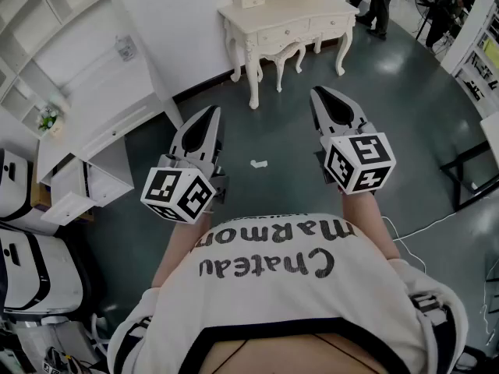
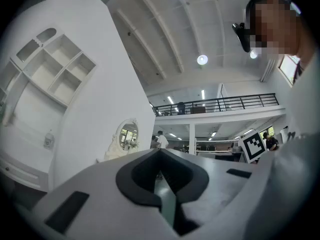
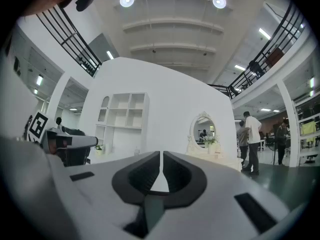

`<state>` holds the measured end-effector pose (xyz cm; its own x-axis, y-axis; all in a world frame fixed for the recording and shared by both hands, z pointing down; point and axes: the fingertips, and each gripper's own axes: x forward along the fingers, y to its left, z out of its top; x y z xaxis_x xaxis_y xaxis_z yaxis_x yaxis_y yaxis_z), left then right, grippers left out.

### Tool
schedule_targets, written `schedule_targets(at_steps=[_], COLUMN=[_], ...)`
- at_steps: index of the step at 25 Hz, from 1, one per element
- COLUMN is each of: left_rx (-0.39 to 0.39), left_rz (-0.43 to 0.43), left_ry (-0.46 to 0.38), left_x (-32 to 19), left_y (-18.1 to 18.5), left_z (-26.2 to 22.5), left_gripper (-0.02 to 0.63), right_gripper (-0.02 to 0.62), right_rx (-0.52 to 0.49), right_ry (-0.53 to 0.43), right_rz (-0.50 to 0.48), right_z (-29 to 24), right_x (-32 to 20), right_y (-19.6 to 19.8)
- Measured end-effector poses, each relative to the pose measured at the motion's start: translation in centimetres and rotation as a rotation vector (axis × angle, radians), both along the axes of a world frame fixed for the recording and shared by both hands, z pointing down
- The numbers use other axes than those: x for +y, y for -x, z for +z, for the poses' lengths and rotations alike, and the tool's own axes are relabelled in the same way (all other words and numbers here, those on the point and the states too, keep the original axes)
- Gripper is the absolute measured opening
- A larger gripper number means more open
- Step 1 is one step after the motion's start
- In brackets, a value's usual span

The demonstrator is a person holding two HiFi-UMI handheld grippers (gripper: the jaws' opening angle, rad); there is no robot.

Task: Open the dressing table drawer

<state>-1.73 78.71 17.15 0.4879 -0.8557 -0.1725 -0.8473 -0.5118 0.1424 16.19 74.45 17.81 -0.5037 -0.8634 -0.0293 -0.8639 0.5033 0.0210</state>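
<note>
My left gripper (image 1: 212, 114) and right gripper (image 1: 320, 93) are closed and empty; well ahead, the cream carved wooden dressing table's (image 1: 290, 10) drawer (image 1: 283, 34) looks rigid and light, so I'd pinch its front pull.

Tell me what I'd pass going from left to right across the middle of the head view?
A little plant → left gripper → white scrap → right gripper → black metal frame.

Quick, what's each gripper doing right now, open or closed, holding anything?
Left gripper: closed, nothing between its jaws.
Right gripper: closed, nothing between its jaws.
</note>
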Motion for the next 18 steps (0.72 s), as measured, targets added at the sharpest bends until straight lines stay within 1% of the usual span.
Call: schedule_targets(at_steps=[6,12,18], left_rx=[0.004,0.010,0.025], left_rz=[-0.018,-0.048,-0.080], left_ry=[0.003,0.000,0.004], left_x=[-1.7,-4.0,-7.1], left_y=[-2.3,-5.4,-8.5], left_z=[0.5,1.2,2.3], left_gripper=[0.021,0.021,0.021], right_gripper=[0.038,0.038,0.038], right_rx=[0.011,0.015,-0.025], right_ry=[0.006,0.002,0.029], right_rz=[-0.022,-0.060,-0.126], right_z=[0.6,1.0,1.9], right_x=[-2.0,-5.0,-8.4], right_y=[-2.1,-5.0,-7.7])
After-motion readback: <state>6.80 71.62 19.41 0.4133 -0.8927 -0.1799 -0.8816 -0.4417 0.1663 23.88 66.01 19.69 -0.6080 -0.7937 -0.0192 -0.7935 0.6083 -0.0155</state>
